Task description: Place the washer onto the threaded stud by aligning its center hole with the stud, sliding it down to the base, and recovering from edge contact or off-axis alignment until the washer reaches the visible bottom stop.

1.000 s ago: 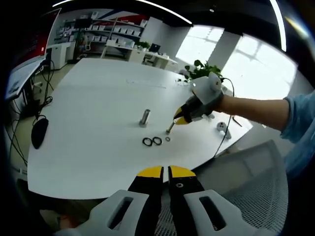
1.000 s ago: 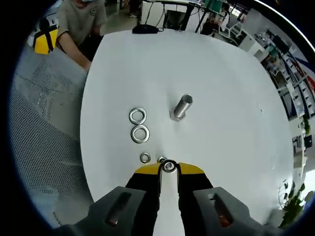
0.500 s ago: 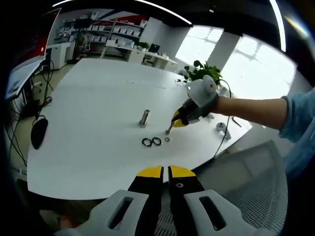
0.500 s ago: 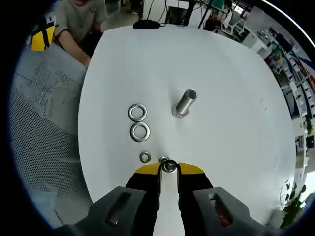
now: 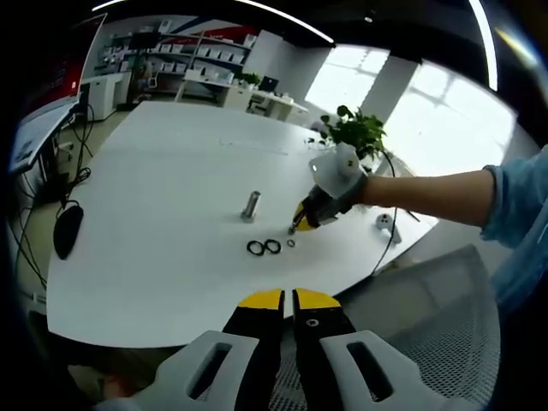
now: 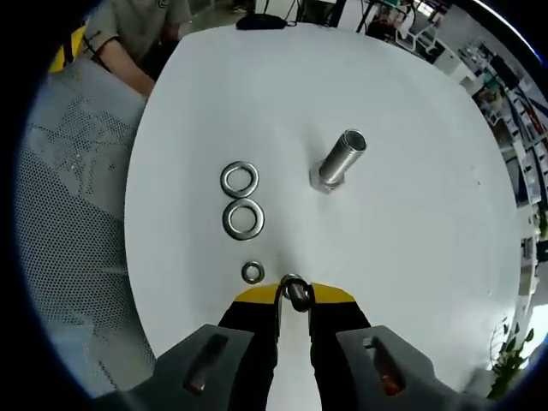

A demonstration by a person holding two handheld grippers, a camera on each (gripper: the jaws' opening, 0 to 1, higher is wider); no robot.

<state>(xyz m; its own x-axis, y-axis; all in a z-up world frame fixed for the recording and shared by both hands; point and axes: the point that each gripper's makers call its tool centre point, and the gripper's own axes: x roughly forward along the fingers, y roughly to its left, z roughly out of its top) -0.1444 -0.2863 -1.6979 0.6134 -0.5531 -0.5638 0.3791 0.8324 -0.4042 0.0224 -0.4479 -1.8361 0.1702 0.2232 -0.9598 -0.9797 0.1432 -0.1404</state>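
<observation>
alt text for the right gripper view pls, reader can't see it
The right gripper pinches a small metal washer between its yellow-tipped jaws, just above a white table. Ahead, a threaded stud stands upright on the table, with two large washers and one small washer lying flat to its left.

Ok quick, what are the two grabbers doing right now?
Left gripper: jaws closed, holding nothing.
Right gripper: jaws closed on a small washer, over the white table.

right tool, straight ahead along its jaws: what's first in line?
Probably bare table: the right tool, shut on a washer, points just left of the stud. Depth unclear.
</observation>
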